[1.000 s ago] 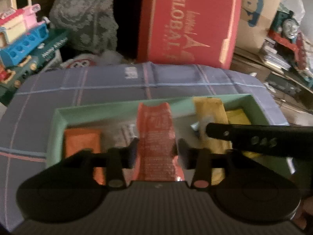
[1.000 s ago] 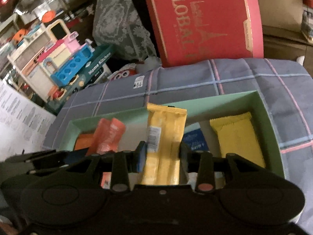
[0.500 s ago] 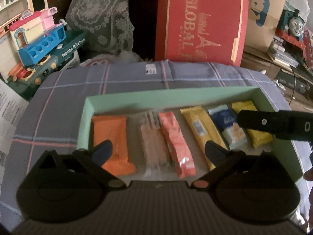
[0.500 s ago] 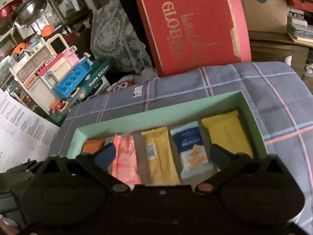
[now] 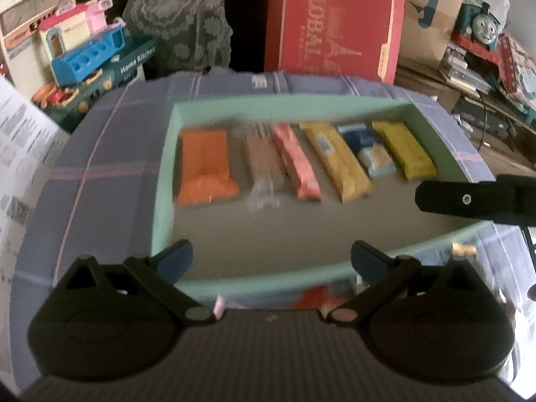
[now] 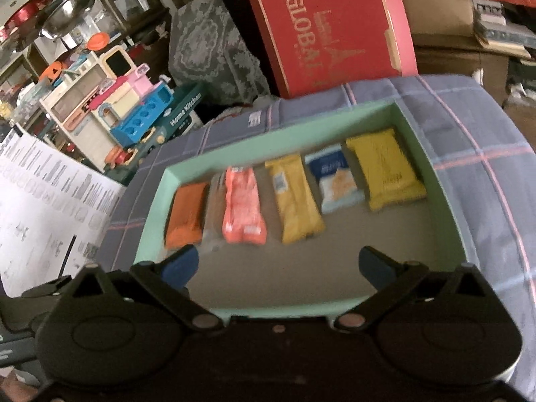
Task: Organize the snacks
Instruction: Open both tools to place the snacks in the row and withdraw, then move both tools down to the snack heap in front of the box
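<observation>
We hold the left gripper (image 5: pixel 271 256) with its jaws spread wide, nothing between the blue-padded fingertips (image 5: pixel 176 257); both black fingers angle outward from their pivots, pointing forward and down; the right gripper (image 6: pixel 279 263) is spread just as wide, its fingertips (image 6: pixel 372 263) bare and apart, gripping nothing; in the left wrist view one black finger of the right gripper reaches in from the right edge, ahead of and beyond our left gripper's right fingertip.

A red box (image 6: pixel 331 30) is leaning behind the checked cloth (image 6: pixel 475 140), and a toy kitchen (image 6: pixel 127 107) is sitting beside it
</observation>
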Action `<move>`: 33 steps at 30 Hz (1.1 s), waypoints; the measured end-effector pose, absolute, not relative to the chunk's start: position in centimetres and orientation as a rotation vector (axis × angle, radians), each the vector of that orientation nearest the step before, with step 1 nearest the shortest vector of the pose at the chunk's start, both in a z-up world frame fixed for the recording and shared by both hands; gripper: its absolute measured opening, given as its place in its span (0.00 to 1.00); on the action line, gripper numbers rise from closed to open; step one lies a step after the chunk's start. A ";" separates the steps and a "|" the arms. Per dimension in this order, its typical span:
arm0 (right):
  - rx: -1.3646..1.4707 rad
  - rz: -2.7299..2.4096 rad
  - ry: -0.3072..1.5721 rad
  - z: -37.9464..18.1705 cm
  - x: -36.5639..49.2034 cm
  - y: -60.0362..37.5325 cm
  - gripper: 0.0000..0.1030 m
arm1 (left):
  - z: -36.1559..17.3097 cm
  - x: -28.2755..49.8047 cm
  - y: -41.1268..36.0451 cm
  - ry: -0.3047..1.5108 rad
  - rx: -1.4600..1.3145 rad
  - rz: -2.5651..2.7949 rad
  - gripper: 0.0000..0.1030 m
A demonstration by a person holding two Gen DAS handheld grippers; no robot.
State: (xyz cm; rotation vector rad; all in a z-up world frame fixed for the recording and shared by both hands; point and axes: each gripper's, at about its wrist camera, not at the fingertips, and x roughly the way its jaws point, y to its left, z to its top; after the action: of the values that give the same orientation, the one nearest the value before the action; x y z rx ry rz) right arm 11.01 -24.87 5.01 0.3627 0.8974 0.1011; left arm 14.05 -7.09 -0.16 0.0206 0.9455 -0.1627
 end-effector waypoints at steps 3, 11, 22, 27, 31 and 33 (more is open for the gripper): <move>0.371 0.108 0.917 4.3 8.7 -24.7 1.00 | -0.9 11.8 -6.9 0.969 0.018 -0.166 1.00; 0.429 0.107 0.975 1.2 4.4 -25.4 1.00 | -4.0 6.9 -8.5 1.032 0.070 -0.204 1.00; 0.414 0.126 0.927 -0.3 3.8 -25.3 0.99 | -7.4 6.2 -9.4 1.098 0.119 -0.173 1.00; 0.383 0.138 0.934 -1.1 4.2 -24.9 0.83 | -8.0 6.3 -8.1 1.111 0.123 -0.147 1.00; 0.367 0.172 0.972 -1.8 3.8 -24.0 0.82 | -8.1 6.4 -6.6 1.126 0.072 -0.140 1.00; 0.349 0.191 0.986 -2.0 3.1 -23.5 0.82 | -8.1 6.2 -6.1 1.122 0.068 -0.137 1.00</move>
State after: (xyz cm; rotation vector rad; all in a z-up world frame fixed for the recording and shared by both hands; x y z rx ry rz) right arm 3.14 -23.49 -1.99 0.3494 0.9862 0.1914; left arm 6.24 -6.14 -8.10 0.0681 1.1220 -0.1368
